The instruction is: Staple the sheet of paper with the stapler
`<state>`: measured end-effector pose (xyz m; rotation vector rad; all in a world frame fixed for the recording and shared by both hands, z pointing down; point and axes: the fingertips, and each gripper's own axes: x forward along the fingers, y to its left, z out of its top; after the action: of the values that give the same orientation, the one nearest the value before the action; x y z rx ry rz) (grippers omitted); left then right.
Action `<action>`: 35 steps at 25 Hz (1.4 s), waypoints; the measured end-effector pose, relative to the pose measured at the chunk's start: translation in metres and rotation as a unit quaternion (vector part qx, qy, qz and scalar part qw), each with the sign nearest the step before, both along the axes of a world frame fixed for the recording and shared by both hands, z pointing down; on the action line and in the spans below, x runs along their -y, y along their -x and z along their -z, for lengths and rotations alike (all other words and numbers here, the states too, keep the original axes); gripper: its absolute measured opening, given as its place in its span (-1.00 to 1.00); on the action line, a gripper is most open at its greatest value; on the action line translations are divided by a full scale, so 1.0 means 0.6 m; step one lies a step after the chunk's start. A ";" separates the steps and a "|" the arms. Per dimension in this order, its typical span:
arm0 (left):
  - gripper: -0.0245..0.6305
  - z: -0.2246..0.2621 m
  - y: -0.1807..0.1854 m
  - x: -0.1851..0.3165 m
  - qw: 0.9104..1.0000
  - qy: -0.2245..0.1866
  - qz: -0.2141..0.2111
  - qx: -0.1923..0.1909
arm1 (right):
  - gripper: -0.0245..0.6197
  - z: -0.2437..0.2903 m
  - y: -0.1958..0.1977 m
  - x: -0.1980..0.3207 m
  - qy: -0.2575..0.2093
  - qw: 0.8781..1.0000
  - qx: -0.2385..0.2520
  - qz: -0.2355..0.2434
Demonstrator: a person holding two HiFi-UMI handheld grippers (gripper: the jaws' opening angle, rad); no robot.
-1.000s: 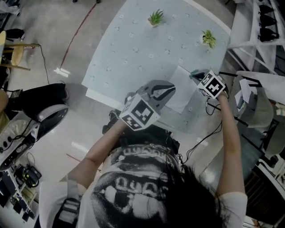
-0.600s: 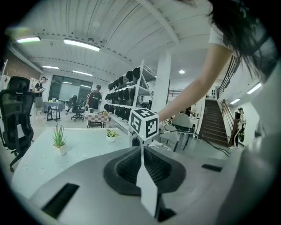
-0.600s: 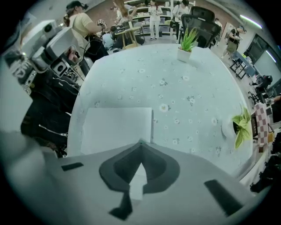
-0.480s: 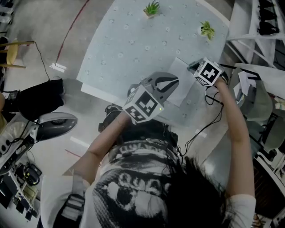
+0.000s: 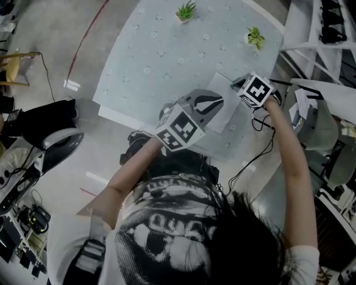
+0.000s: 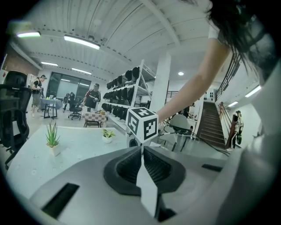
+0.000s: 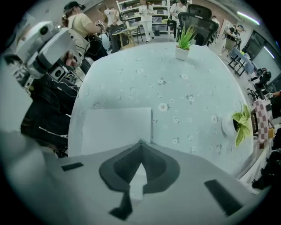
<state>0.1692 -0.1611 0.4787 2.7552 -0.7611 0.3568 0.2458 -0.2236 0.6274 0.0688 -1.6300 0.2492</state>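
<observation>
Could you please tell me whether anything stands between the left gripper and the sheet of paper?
Nothing visible does. In the head view the left gripper hangs right at the edge of the sheet of paper, and both potted plants stand far back on the table.

1 white, blank sheet of paper lay flat on the table, close to the edge nearest the person and turned at a slant to that edge. Its visible corners were square and no crease showed; its near left part was covered from above. The stapler sat at the sheet's far right side. Only 1 dark end of it showed, so I could not tell whether it was pressed down.
</observation>
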 end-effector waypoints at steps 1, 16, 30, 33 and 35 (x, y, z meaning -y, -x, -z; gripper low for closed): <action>-0.88 0.001 -0.001 0.003 1.000 -0.001 -0.001 0.000 | -0.90 0.000 0.000 0.001 -0.001 1.000 -0.001 0.001; -0.88 0.020 0.000 -0.001 1.000 -0.007 -0.001 0.006 | -0.91 0.001 -0.001 0.002 0.002 1.000 -0.014 -0.024; -0.88 0.033 0.056 -0.007 0.999 -0.020 0.029 0.008 | -0.90 -0.008 0.000 -0.002 -0.023 0.999 -0.001 -0.035; -0.88 0.044 0.067 -0.010 0.999 -0.027 0.028 0.013 | -0.90 -0.003 -0.003 -0.005 -0.031 0.999 0.004 -0.035; -0.88 0.053 0.077 -0.012 0.999 -0.033 0.028 0.018 | -0.90 0.008 -0.006 -0.001 -0.039 0.998 0.015 -0.053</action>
<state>0.1233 -0.1538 0.4467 2.7887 -0.8708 0.3764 0.2494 -0.2229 0.6226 0.2125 -1.6674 0.2694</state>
